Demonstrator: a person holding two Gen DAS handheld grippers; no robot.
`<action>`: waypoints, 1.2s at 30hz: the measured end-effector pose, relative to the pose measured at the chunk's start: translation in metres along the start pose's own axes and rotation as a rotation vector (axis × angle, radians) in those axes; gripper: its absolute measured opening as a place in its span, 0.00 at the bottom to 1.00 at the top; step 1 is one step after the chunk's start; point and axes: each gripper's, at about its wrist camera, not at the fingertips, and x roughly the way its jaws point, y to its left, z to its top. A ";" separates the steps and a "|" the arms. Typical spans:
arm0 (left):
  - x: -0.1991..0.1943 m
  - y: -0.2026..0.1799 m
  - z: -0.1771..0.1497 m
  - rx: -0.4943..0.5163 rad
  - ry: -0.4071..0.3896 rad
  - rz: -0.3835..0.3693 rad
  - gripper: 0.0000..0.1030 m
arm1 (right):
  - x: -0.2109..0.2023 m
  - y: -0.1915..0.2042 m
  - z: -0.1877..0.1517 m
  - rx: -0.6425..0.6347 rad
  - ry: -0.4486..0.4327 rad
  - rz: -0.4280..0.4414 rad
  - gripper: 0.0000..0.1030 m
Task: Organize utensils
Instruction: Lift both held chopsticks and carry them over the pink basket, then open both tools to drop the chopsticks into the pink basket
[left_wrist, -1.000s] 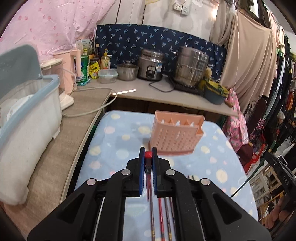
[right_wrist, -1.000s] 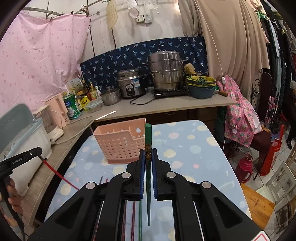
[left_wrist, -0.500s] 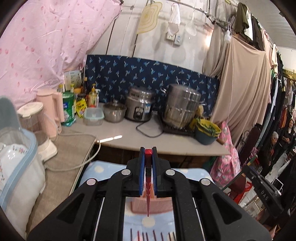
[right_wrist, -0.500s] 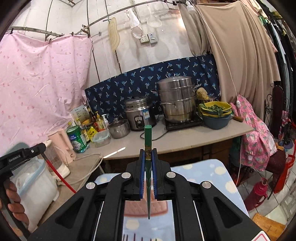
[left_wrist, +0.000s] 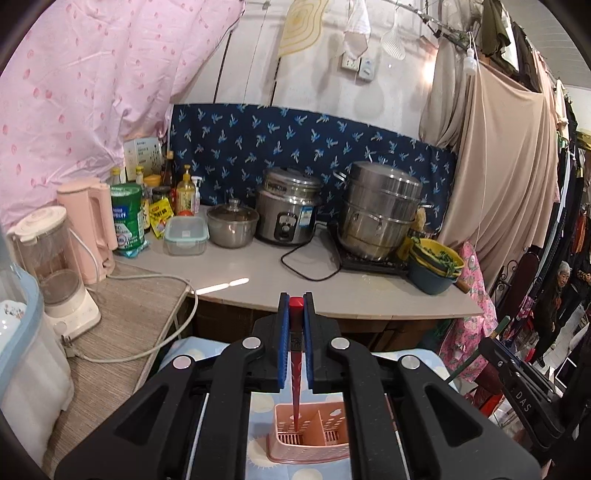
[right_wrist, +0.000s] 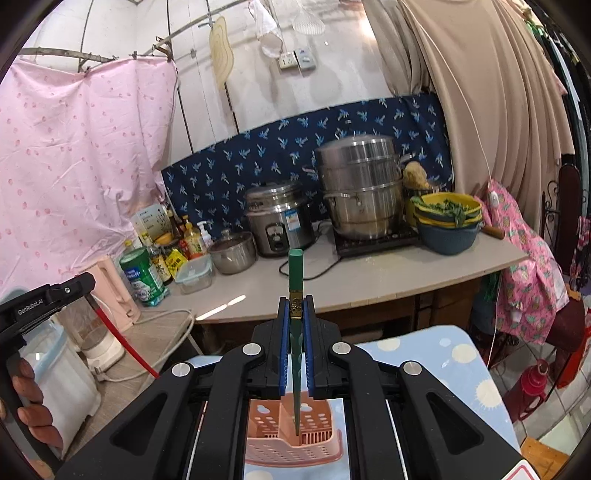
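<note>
Two hand-held grippers hang above a pink perforated utensil basket that stands on a worktop covered in a pale blue cloth with cream dots. The left gripper has its blue-padded fingers clenched on a red chopstick, gripped near its square top; the stick points steeply down, its tip over the basket's left compartment, though whether it touches the bottom cannot be told. The right gripper is likewise clamped on a green chopstick with a gold band, whose blunt end stands well above the fingers and whose tip reaches down over the basket near its central divider. In the right wrist view the left gripper shows at the left edge with the red chopstick slanting down from it, a person's hand wrapped round its handle.

Beyond the far edge of the blue cloth runs a pale counter carrying a rice cooker, a stacked steel steamer pot, a small lidded steel pot, a clear food box, a green tin and several bottles. At the counter's left end stand a pink kettle and a blender; stacked yellow and blue basins sit at its right end.
</note>
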 end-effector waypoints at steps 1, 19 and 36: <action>0.005 0.001 -0.004 0.001 0.010 0.003 0.06 | 0.005 -0.001 -0.005 0.001 0.012 -0.003 0.07; 0.001 0.031 -0.054 -0.016 0.077 0.037 0.39 | -0.016 -0.009 -0.046 -0.041 0.028 -0.057 0.32; -0.077 0.023 -0.118 0.061 0.132 0.100 0.39 | -0.115 -0.010 -0.117 -0.042 0.094 -0.076 0.34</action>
